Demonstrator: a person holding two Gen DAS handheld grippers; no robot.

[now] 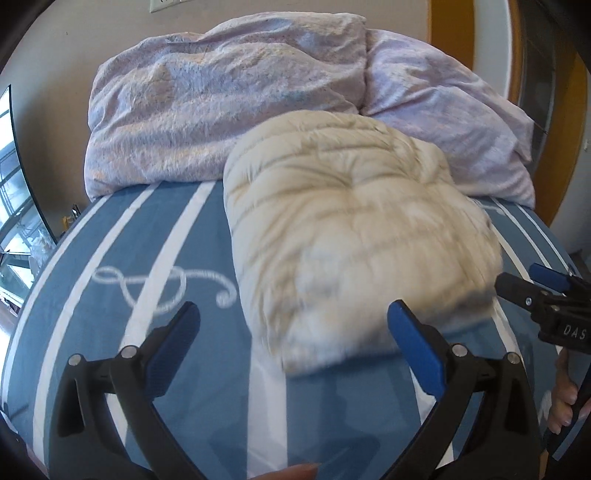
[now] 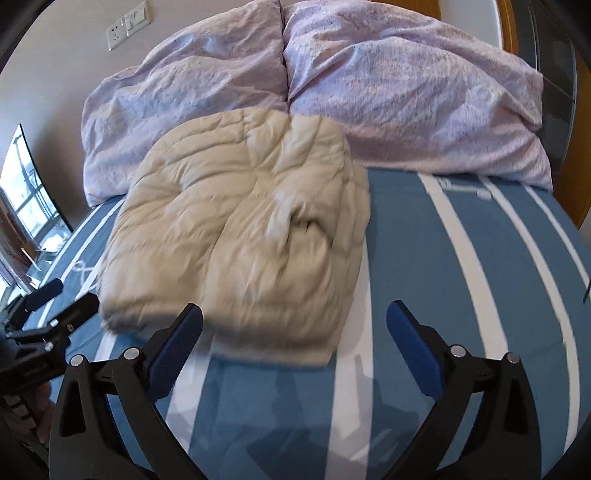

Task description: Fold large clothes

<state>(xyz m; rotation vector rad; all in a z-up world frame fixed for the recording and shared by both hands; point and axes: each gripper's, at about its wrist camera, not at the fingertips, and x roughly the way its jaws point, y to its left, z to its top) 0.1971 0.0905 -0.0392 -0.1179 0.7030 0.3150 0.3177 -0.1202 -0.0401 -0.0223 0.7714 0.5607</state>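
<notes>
Cream quilted fabric marks the task item: a puffer jacket [image 2: 240, 229] lying folded into a thick bundle on the blue bedsheet [image 2: 443, 277] with white stripes. I read its far edge as touching the two lilac pillows [image 2: 406, 92] piled at the head of the bed.

My right gripper [image 2: 294, 321] has its jaws spread wide with nothing between them; its blue pads [image 2: 413, 347] sit clear of the jacket's near edge, over bare sheet. My left gripper [image 1: 293, 323] is likewise spread wide and empty, its pads just short of the jacket's near corner.

From the left wrist view, I see the right gripper at the frame's right edge, beside the jacket. A wall socket plate [image 2: 127, 26] is mounted above the pillows.
</notes>
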